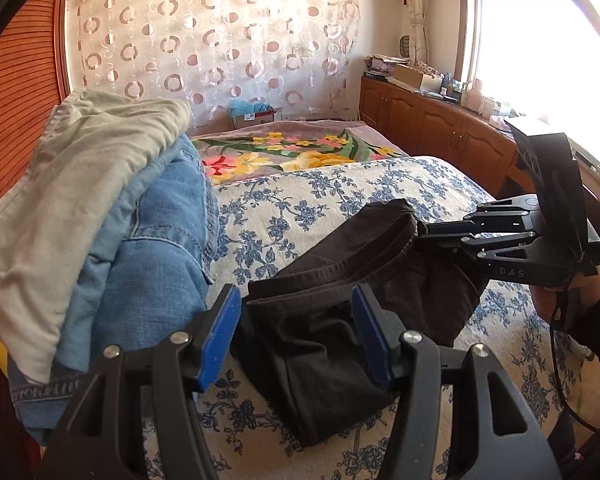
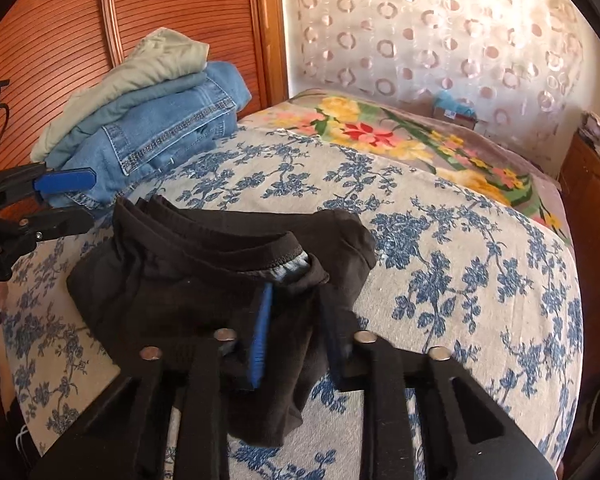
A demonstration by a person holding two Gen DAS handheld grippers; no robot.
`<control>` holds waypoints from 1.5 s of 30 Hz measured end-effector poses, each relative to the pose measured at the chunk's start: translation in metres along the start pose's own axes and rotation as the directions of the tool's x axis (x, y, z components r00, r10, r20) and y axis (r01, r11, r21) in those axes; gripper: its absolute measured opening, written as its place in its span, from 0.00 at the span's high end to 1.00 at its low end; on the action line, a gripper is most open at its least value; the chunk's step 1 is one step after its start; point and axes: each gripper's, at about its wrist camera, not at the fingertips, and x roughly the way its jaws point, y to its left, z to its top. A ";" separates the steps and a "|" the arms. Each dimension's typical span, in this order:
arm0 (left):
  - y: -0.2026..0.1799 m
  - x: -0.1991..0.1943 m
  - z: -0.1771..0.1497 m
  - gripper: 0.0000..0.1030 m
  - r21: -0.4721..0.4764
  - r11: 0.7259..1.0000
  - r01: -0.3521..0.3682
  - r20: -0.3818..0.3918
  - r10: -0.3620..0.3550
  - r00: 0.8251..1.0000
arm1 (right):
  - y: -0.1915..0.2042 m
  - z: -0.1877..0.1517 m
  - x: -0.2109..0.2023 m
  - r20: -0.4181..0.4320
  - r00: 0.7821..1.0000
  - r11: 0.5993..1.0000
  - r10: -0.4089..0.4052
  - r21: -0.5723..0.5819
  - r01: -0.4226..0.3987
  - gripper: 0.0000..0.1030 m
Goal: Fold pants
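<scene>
The dark brown pants (image 1: 340,280) lie bunched and partly folded on the bed (image 1: 320,196), on a cream cover printed with blue flowers, with the waistband (image 2: 236,244) turned up toward the far side. The left tongs (image 1: 296,332) stand wide, their 2 blue pads on either side of the near edge of the pants, and no cloth is pinched between them. The right tongs (image 2: 296,340) are drawn narrow on a raised fold of the dark cloth beside the waistband, with fabric gathered between the blue pad and the other finger. In the left wrist view the right tongs (image 1: 424,236) reach in from the right and meet the far corner of the pants. Beside the pants, toward the wooden slatted headboard (image 2: 60,40), sits a stack of folded clothes: blue jeans (image 2: 156,136) below and a pale green garment (image 2: 140,72) on top. A floral blanket (image 1: 284,152) with yellow and red blooms lies farther up the bed, before a sheer curtain (image 1: 220,32) with ring patterns.
</scene>
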 end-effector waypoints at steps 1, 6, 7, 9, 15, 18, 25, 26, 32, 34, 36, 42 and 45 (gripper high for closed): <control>0.001 0.000 0.000 0.45 0.000 1.000 -0.001 -0.001 0.001 1.000 | -0.001 0.002 0.000 0.005 1.000 1.000 0.013 -0.003 -0.013 0.89; 0.002 0.003 0.001 0.45 0.001 1.000 -0.005 -0.003 0.005 1.000 | -0.007 0.014 -0.001 0.041 0.999 1.000 0.025 -0.005 -0.025 0.94; 0.002 0.003 0.002 0.45 0.001 1.000 -0.006 -0.003 0.006 1.000 | -0.008 0.017 -0.002 0.059 0.998 1.000 0.018 -0.010 -0.017 0.95; 0.003 0.004 0.001 0.45 -0.001 1.000 -0.005 -0.001 0.005 1.000 | -0.009 0.022 -0.003 0.085 0.996 1.000 0.013 -0.013 -0.012 0.96; 0.003 0.005 0.001 0.45 -0.002 1.000 -0.001 0.002 0.001 1.000 | -0.015 0.030 0.017 0.063 0.997 0.999 -0.047 -0.014 0.047 0.96; 0.002 0.006 0.000 0.45 0.001 1.000 0.001 -0.005 -0.001 1.000 | -0.018 0.028 0.025 0.028 0.998 0.998 -0.056 -0.001 0.056 0.96; 0.001 0.006 -0.004 0.45 0.001 1.000 0.011 -0.010 -0.011 1.000 | -0.022 0.023 0.005 0.035 0.999 0.998 -0.037 0.055 0.035 0.82; 0.000 0.005 -0.005 0.45 0.002 1.000 0.012 -0.010 -0.012 1.000 | -0.021 0.020 -0.002 0.040 0.998 0.998 -0.038 0.057 0.035 0.80; -0.005 0.000 -0.014 0.44 0.014 1.000 0.019 -0.017 -0.019 1.000 | -0.012 -0.003 -0.033 0.054 0.997 0.996 -0.045 0.076 0.041 0.70; -0.007 -0.003 -0.018 0.44 0.020 1.000 0.022 -0.020 -0.022 1.000 | -0.010 -0.012 -0.042 0.058 0.997 0.995 -0.047 0.086 0.042 0.68; -0.008 -0.005 -0.023 0.44 0.024 0.999 0.022 -0.023 -0.022 0.999 | -0.008 -0.020 -0.048 0.057 0.997 0.995 -0.048 0.095 0.043 0.68; -0.013 -0.009 -0.034 0.44 0.028 0.999 0.031 -0.037 -0.030 0.999 | 0.000 -0.038 -0.057 0.050 0.996 0.993 -0.067 0.101 0.062 0.68; -0.016 -0.008 -0.041 0.44 0.030 0.999 0.039 -0.054 -0.037 0.998 | 0.005 -0.045 -0.054 0.035 0.997 0.993 -0.072 0.100 0.068 0.68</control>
